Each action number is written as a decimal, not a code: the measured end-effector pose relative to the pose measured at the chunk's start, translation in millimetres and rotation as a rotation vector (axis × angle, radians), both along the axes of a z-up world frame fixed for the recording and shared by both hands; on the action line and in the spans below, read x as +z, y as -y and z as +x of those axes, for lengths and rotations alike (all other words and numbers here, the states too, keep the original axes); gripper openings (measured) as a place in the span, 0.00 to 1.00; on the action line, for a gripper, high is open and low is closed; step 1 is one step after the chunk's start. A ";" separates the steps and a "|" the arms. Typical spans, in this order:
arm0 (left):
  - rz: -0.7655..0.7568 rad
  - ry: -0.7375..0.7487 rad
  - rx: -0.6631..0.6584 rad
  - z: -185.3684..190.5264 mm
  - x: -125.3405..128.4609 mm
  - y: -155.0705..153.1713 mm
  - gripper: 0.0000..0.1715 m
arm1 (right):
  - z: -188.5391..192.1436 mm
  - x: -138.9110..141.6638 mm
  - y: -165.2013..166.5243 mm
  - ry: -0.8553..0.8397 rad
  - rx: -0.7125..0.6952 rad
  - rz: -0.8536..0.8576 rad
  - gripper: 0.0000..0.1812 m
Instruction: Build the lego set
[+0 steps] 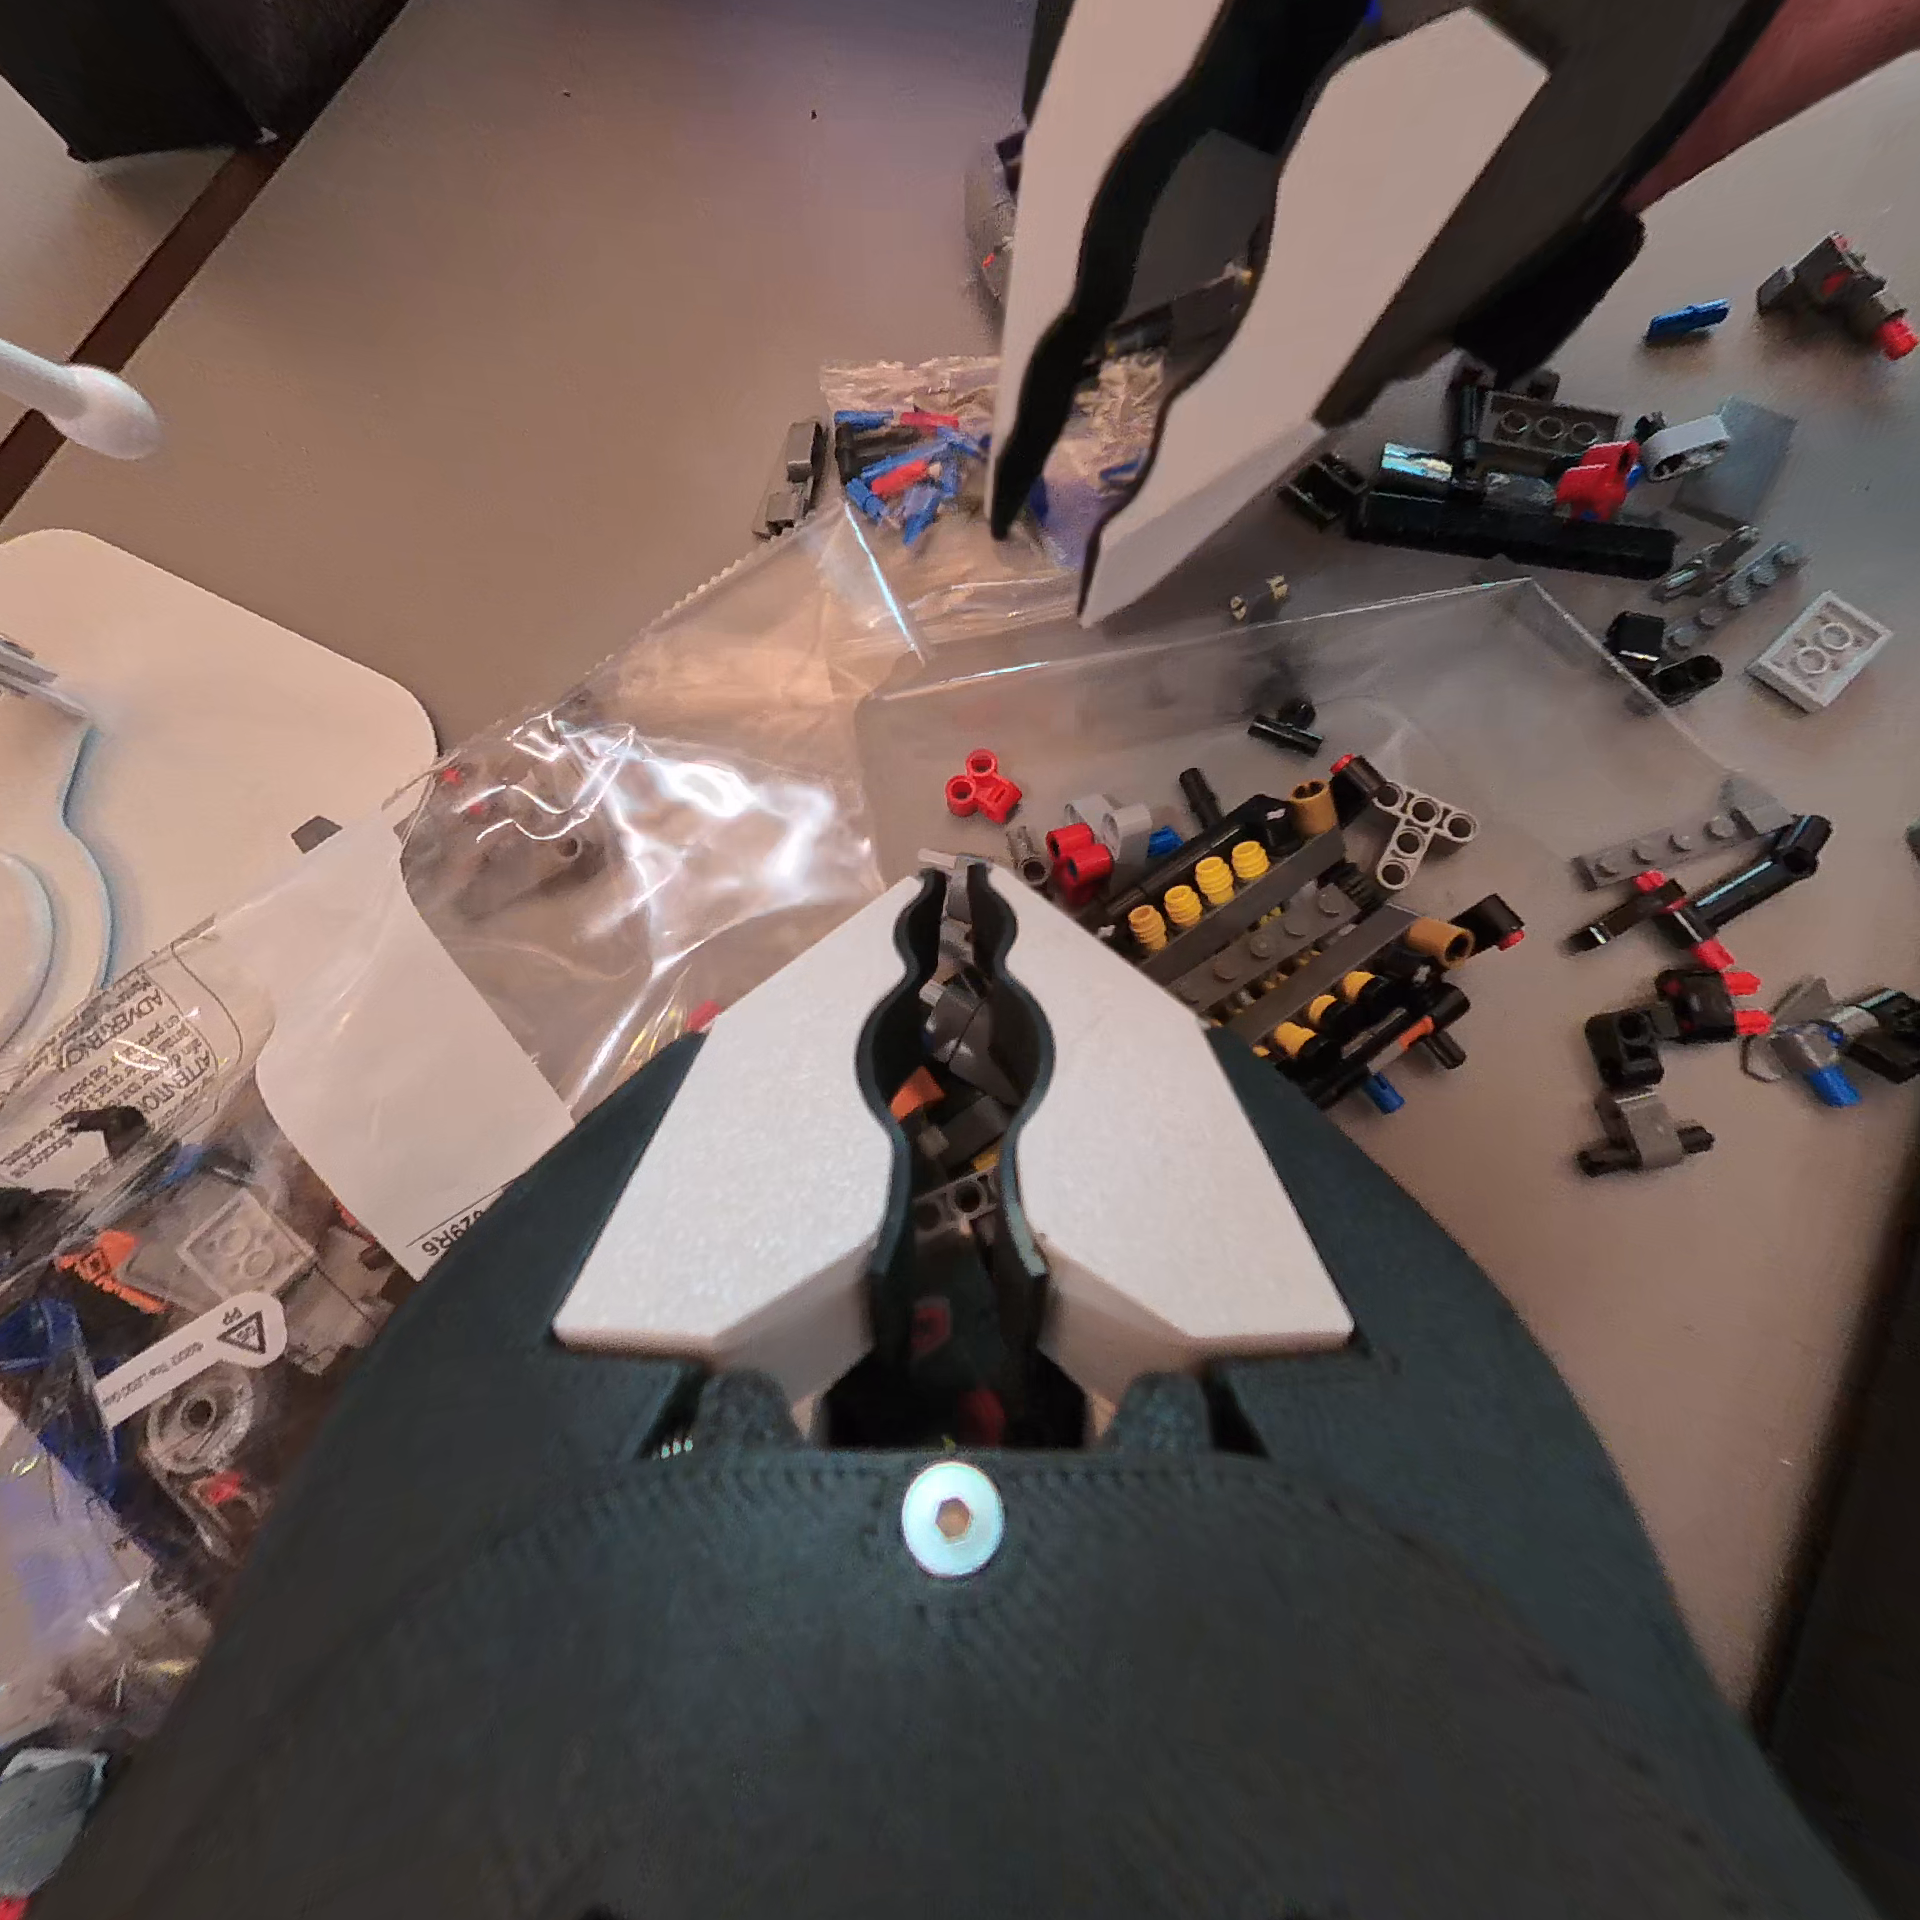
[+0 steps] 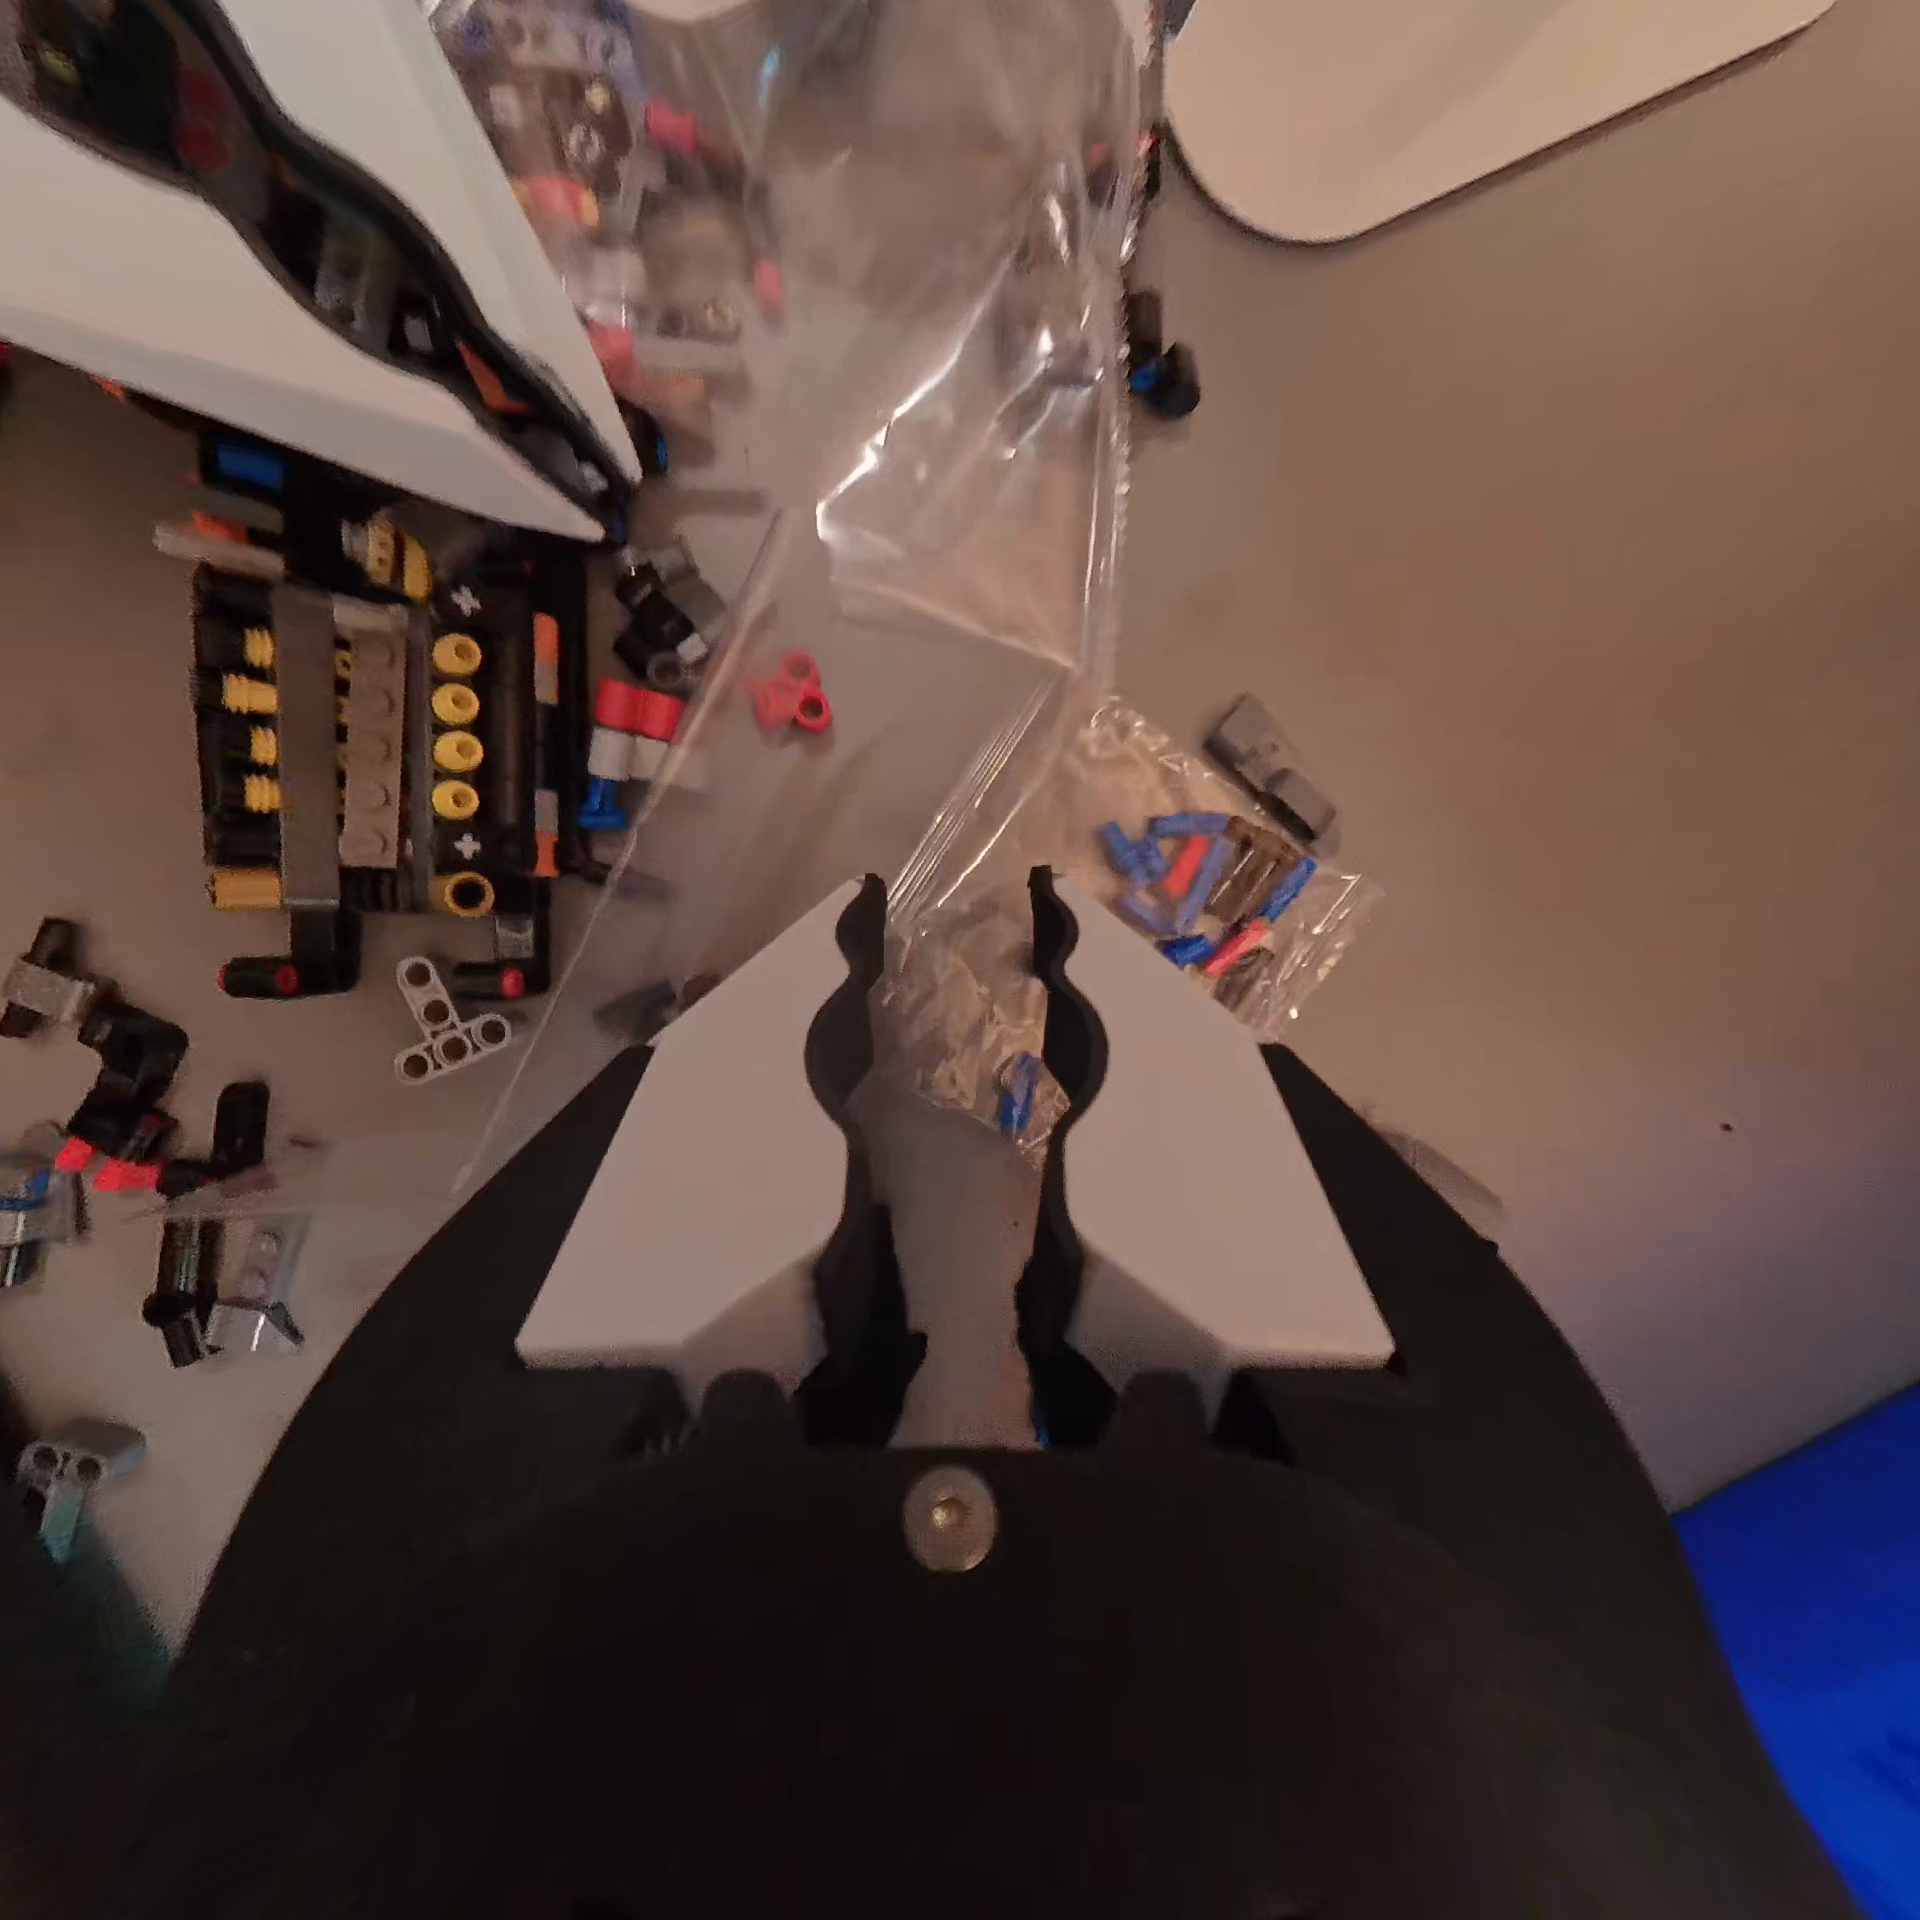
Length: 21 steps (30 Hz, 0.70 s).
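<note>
Warm, rather dim indoor light is seen across the surface (image 1: 582,343) in both views. Sharp white glare is thrown off the crumpled clear plastic bags (image 1: 644,800). Strong wide-angle bending is noticed toward every edge. In the right wrist view, motion blur is smeared over the loose lego pieces (image 2: 374,748), and the far hand-held gripper (image 2: 613,499) is softened too; the left wrist view is rendered crisper.

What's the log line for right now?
left claw: shut on small grey lego piece | right claw: open over small clear plastic bag
</note>
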<state>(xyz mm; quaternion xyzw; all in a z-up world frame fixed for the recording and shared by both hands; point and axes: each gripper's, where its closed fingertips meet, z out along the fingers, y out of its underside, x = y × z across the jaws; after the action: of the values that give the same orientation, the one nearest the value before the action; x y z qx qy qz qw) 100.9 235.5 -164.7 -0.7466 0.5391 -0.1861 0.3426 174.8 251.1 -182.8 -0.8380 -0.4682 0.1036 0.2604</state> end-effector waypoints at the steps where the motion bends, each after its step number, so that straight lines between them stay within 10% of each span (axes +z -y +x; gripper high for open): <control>1: -0.001 0.001 0.000 0.2 0.0 0.1 0.01 | -1.0 -3.0 3.3 0.016 0.024 -0.007 0.14; 8: 0.005 -0.003 0.007 -1.4 -0.4 -1.9 0.01 | -26.1 -8.6 29.7 0.048 0.210 -0.017 0.01; 21: 0.004 0.002 0.004 -1.3 1.1 -0.8 0.01 | -32.6 -3.6 44.5 -0.062 0.236 -0.130 0.11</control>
<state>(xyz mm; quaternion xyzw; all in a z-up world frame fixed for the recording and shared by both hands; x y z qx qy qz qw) 99.6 236.3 -163.6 -0.7467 0.5377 -0.1853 0.3449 142.2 206.5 -186.4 -0.7887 -0.5473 0.1896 0.2060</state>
